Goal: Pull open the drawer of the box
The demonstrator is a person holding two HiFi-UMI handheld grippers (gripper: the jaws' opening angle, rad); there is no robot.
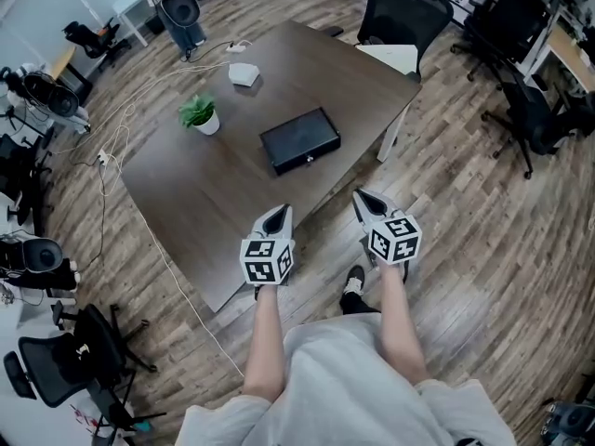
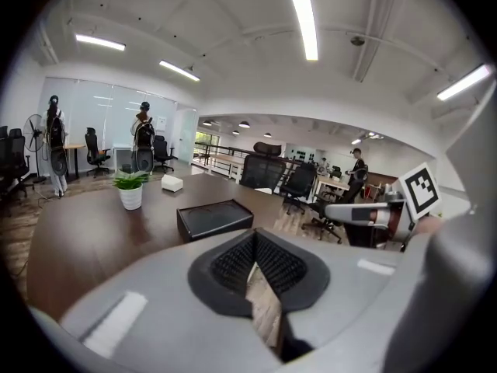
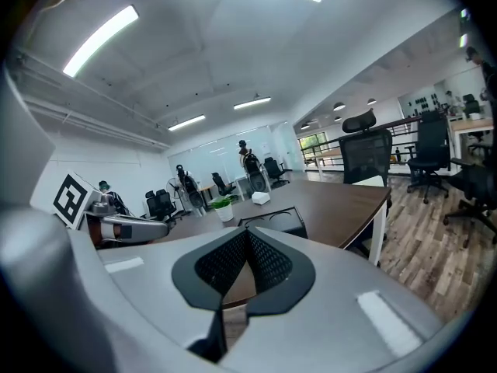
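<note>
A flat black box (image 1: pixel 299 140) lies near the middle of the dark brown table (image 1: pixel 186 193). Its drawer front with a small knob (image 1: pixel 309 159) faces me and sits flush with the box. Both grippers hang over the table's near edge, well short of the box. My left gripper (image 1: pixel 279 210) is shut with nothing between its jaws, and my right gripper (image 1: pixel 361 195) is shut and empty too. The left gripper view shows the box (image 2: pixel 215 217) beyond the closed tips (image 2: pixel 254 235). In the right gripper view the box (image 3: pixel 273 222) sits just past the closed tips (image 3: pixel 247 233).
A small potted plant (image 1: pixel 199 114) and a white device (image 1: pixel 244 74) stand on the table's far side. A black office chair (image 1: pixel 402 12) is behind the table. Cables (image 1: pixel 112 147) trail on the wooden floor at left, near more chairs.
</note>
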